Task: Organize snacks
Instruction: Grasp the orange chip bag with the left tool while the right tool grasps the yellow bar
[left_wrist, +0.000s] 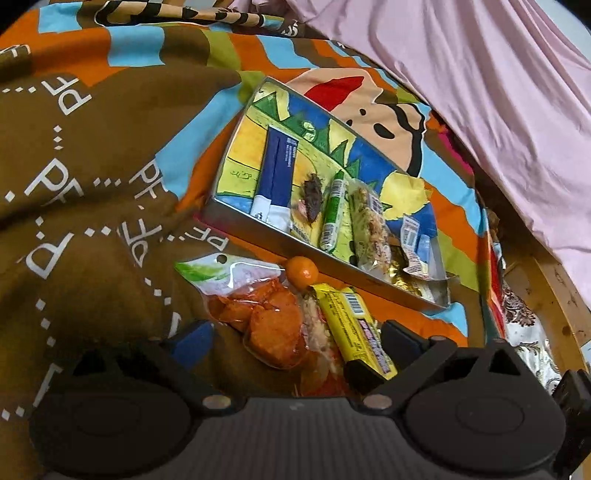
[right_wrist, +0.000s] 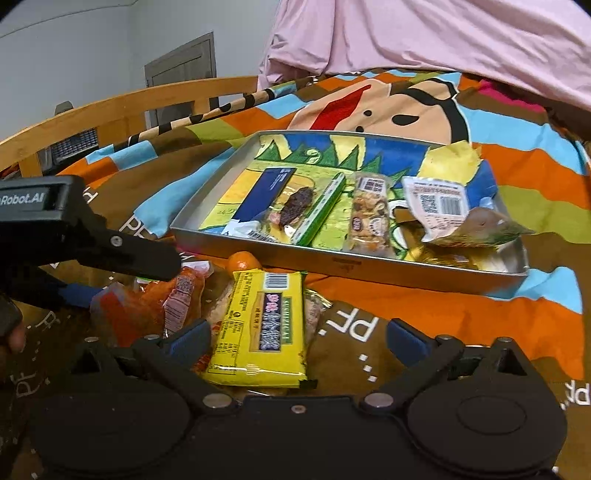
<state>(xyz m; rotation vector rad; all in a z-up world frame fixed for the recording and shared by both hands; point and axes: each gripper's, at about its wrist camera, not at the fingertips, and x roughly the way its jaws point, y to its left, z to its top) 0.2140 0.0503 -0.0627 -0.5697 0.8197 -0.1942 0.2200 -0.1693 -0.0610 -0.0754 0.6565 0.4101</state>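
Note:
A metal tray (left_wrist: 258, 236) (right_wrist: 258, 247) lies on the patterned blanket and holds several snacks: a blue bar (left_wrist: 275, 170) (right_wrist: 264, 192), a dark snack (left_wrist: 313, 197), a green stick (left_wrist: 334, 210) (right_wrist: 321, 210), a granola bar (left_wrist: 371, 225) (right_wrist: 369, 214). In front of the tray lie a bag of orange-red slices (left_wrist: 266, 317), a yellow packet (left_wrist: 354, 328) (right_wrist: 264, 325) and a small orange (left_wrist: 302, 272) (right_wrist: 242, 262). My left gripper (left_wrist: 295, 341) is open around the orange-red bag and yellow packet. My right gripper (right_wrist: 299, 338) is open over the yellow packet.
A pink cloth (left_wrist: 480, 92) (right_wrist: 424, 37) lies behind the tray. A wooden bed frame (right_wrist: 110, 107) runs along the far left. The left gripper body (right_wrist: 74, 229) reaches in from the left in the right wrist view.

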